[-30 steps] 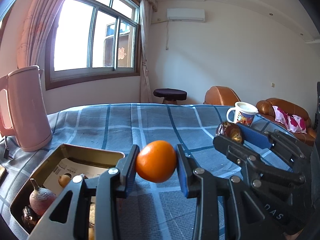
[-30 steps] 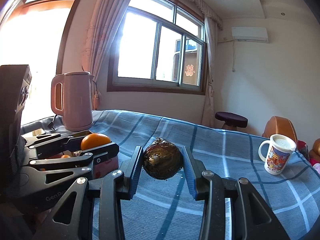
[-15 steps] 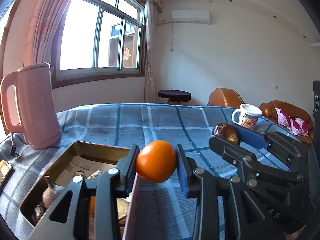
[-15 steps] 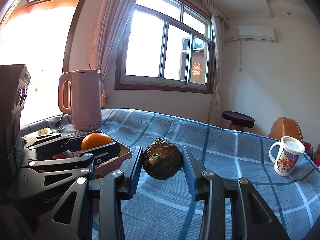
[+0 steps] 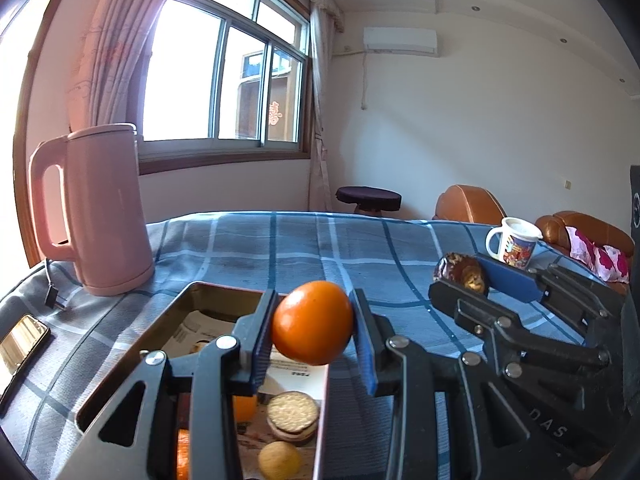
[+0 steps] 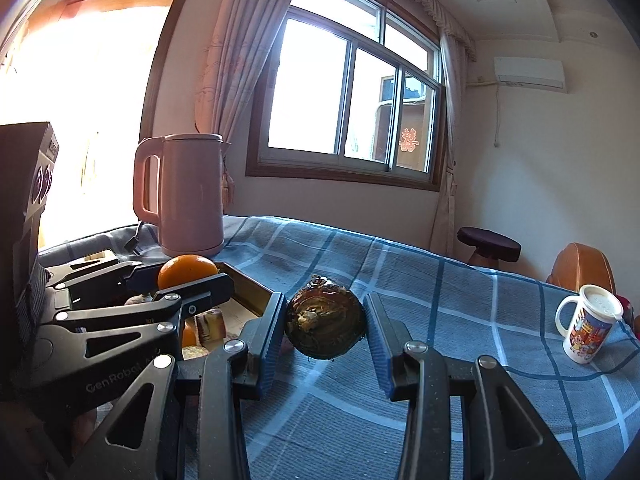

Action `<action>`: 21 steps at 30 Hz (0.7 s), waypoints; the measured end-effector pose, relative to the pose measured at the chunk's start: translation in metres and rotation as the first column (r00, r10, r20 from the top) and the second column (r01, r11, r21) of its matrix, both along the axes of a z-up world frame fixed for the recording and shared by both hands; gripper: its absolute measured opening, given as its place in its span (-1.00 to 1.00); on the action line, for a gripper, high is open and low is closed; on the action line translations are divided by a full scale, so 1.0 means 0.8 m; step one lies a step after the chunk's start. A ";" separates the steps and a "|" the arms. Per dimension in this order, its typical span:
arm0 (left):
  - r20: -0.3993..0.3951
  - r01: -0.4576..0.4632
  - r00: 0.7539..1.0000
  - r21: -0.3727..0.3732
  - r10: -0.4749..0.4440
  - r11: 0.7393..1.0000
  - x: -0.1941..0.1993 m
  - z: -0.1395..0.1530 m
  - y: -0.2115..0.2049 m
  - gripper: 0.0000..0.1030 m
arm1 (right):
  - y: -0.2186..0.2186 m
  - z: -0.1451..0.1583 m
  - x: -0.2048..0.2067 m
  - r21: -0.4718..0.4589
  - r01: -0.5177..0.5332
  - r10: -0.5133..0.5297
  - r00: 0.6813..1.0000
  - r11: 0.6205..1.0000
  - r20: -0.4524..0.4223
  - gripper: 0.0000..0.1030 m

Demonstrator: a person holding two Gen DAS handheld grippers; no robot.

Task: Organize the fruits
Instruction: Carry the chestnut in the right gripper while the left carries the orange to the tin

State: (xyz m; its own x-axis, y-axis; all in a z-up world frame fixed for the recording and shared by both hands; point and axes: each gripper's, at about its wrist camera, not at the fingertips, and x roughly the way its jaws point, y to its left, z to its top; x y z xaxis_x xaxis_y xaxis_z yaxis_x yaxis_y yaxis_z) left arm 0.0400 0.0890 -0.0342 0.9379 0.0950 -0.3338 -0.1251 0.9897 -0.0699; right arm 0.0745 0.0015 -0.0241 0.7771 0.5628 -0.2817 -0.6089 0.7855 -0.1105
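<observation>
Now left tongs clamp an orange above the tin.

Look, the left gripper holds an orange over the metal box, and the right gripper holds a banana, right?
Not quite. The right gripper holds a dark, round brownish fruit, not a banana; the right wrist view shows it squeezed between the blue pads. The rest is right: the left gripper holds the orange over the metal box.

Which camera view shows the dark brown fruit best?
The right wrist view: the dark brown fruit sits centred between the right gripper pads. The left wrist view shows it small, partly hidden, at the right.
</observation>
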 end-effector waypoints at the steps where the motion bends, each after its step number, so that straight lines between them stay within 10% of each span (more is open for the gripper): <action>1: 0.002 -0.004 1.000 0.000 0.004 1.000 -0.001 0.000 0.002 -0.27 | 0.001 0.000 0.001 -0.001 -0.003 0.003 1.000 1.000 0.000 -0.19; 21: 0.014 -0.064 0.998 -0.008 0.064 0.998 -0.019 0.005 0.037 -0.27 | 0.031 0.004 -0.003 -0.010 -0.049 0.049 0.999 0.999 -0.003 -0.19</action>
